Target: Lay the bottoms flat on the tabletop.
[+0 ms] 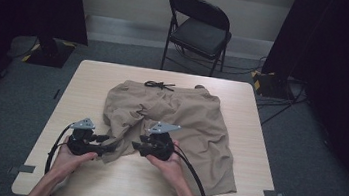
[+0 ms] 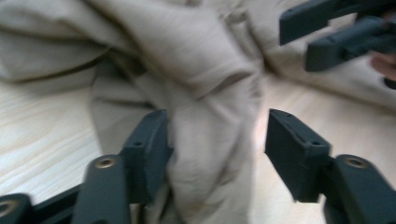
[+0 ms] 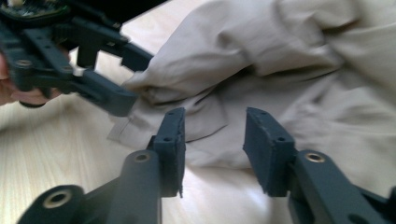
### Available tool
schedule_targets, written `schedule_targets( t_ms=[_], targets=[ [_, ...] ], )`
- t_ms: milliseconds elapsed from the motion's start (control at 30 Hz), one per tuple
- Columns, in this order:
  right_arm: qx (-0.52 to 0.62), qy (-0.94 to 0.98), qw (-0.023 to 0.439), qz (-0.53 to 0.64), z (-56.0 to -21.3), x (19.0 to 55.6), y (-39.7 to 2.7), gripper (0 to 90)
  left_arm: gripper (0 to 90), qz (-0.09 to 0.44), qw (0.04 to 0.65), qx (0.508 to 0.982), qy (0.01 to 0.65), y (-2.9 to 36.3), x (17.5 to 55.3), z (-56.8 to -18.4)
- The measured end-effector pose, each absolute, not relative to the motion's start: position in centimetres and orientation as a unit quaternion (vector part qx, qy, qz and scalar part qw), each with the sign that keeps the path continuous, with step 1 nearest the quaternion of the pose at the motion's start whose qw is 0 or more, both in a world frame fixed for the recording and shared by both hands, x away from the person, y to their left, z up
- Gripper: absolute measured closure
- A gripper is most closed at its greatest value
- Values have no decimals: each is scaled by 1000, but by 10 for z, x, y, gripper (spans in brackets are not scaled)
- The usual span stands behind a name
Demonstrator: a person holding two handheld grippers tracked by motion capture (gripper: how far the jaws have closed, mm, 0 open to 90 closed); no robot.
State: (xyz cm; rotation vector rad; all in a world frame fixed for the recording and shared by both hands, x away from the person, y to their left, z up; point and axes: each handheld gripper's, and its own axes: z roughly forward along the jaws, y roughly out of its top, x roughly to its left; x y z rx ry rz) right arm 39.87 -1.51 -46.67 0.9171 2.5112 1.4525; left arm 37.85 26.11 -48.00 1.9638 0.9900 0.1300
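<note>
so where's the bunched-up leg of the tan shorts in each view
High view: the bunched leg lies low and left of centre, between the left gripper and the right gripper.
Left gripper view: it fills the centre, running down between the open jaws.
Right gripper view: its hem sits left of centre, beside the left gripper's jaws.
Shared landmark: the pale wooden table.

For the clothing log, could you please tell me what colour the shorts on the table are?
The shorts are plain tan; the high view shows them best.

No readable text or label appears, though views are blurred.
</note>
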Motion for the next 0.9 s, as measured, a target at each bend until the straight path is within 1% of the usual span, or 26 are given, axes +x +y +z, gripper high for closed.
schedule_targets(
  t_ms=[33, 67, 100, 133, 167, 200, 233, 267, 367, 400, 567, 667, 700, 767, 900],
  targets=[
    [301, 829, 48, 469, -471, 399, -10, 538, 623, 62, 443, 796, 409, 263, 381, -483],
    [300, 831, 46, 467, -474, 400, -8, 530, 730, 62, 443, 796, 409, 263, 381, -483],
    [301, 833, 43, 462, -477, 400, -5, 513, 826, 67, 457, 787, 409, 268, 381, -481],
    [301, 833, 43, 462, -477, 400, -5, 513, 843, 67, 457, 787, 409, 268, 381, -481],
    [305, 839, 37, 450, -483, 403, 0, 487, 864, 71, 483, 768, 414, 275, 381, -477],
    [305, 841, 35, 446, -485, 404, 2, 480, 867, 70, 495, 759, 417, 278, 380, -474],
    [305, 841, 35, 446, -485, 404, 2, 480, 868, 70, 495, 759, 417, 278, 380, -474],
    [304, 844, 36, 440, -488, 405, 6, 470, 869, 73, 514, 742, 424, 286, 379, -468],
    [303, 845, 33, 440, -491, 406, 9, 461, 869, 83, 521, 734, 428, 292, 379, -463],
    [301, 848, 35, 435, -493, 407, 12, 458, 869, 89, 528, 724, 434, 297, 379, -461],
    [293, 857, 41, 422, -497, 406, 18, 453, 868, 97, 534, 714, 443, 307, 382, -458],
    [289, 859, 46, 420, -497, 407, 18, 472, 868, 103, 538, 704, 452, 314, 383, -458],
    [277, 865, 53, 415, -497, 405, 18, 516, 868, 105, 538, 702, 455, 318, 383, -458],
    [273, 868, 62, 409, -496, 404, 16, 557, 867, 106, 540, 697, 460, 322, 382, -457],
    [259, 874, 55, 407, -495, 399, 7, 600, 867, 109, 538, 694, 467, 328, 382, -457]
  ],
)
